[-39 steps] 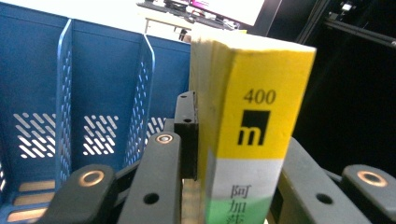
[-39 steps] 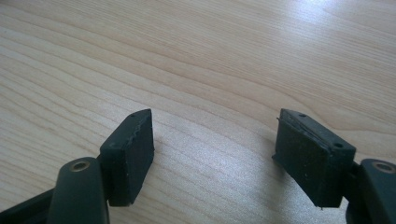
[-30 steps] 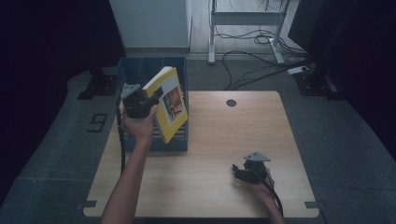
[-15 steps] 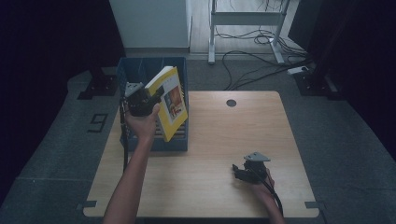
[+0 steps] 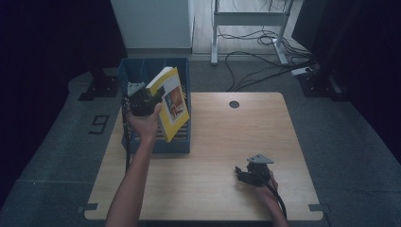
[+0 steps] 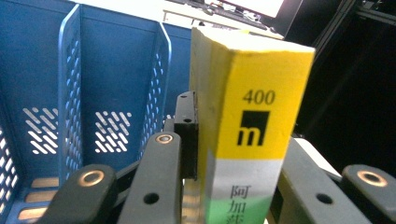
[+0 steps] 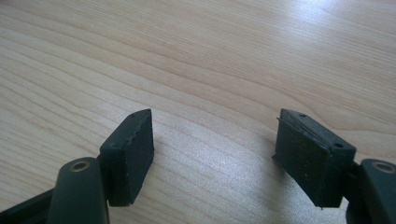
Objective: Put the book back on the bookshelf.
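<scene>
A thick yellow book (image 5: 173, 105) with a yellow, white and green spine (image 6: 250, 116) is held upright and slightly tilted over the blue file rack (image 5: 156, 66). My left gripper (image 5: 142, 101) is shut on the book, with a jaw pressed on each side of it just below the spine's top. The rack's perforated blue dividers (image 6: 70, 93) stand just behind and left of the book. My right gripper (image 5: 246, 174) rests near the front right of the wooden table (image 5: 222, 132). It is open (image 7: 212, 144), with only bare wood (image 7: 233, 46) between its pads.
The rack stands at the table's left side, partly over its back edge. A round cable hole (image 5: 234, 104) sits near the back middle. Beyond the table are a desk frame (image 5: 250, 19), loose cables (image 5: 265, 66) and a floor mark "9" (image 5: 99, 125).
</scene>
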The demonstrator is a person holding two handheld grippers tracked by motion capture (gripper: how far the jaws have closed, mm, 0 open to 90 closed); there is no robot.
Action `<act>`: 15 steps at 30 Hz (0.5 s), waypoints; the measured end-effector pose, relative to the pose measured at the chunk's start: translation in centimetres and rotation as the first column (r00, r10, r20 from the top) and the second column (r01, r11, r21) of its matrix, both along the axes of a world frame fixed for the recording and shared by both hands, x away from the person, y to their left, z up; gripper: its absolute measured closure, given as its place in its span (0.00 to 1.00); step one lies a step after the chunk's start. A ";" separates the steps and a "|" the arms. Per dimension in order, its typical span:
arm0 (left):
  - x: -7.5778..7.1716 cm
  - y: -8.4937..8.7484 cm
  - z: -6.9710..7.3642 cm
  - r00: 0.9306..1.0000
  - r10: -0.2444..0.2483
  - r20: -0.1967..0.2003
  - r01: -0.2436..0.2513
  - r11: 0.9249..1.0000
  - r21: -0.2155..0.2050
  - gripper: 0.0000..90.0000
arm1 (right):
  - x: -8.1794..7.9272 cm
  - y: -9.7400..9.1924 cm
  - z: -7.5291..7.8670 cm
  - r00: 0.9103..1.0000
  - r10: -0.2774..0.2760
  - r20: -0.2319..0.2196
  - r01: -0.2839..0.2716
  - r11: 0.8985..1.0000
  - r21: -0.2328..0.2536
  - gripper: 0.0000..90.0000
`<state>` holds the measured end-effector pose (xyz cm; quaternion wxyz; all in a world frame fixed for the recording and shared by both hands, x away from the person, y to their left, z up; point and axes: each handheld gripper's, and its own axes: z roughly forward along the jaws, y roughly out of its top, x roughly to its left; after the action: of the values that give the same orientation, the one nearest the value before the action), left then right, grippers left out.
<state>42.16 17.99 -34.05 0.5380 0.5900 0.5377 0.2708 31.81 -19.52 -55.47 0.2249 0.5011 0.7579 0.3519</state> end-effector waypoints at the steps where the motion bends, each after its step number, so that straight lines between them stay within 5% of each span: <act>1: 0.1 0.0 0.0 1.000 0.001 0.001 -0.001 1.000 0.001 0.84 | 0.0 0.0 0.0 1.000 0.000 0.000 0.000 1.000 0.000 0.30; 15: 0.1 0.4 0.2 1.000 0.021 0.012 -0.021 1.000 0.004 0.84 | 0.0 0.0 0.0 1.000 -0.001 -0.001 0.001 1.000 0.001 0.30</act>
<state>42.29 18.38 -33.89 0.5370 0.5839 0.5401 0.2812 31.81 -19.53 -55.46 0.2246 0.5016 0.7577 0.3520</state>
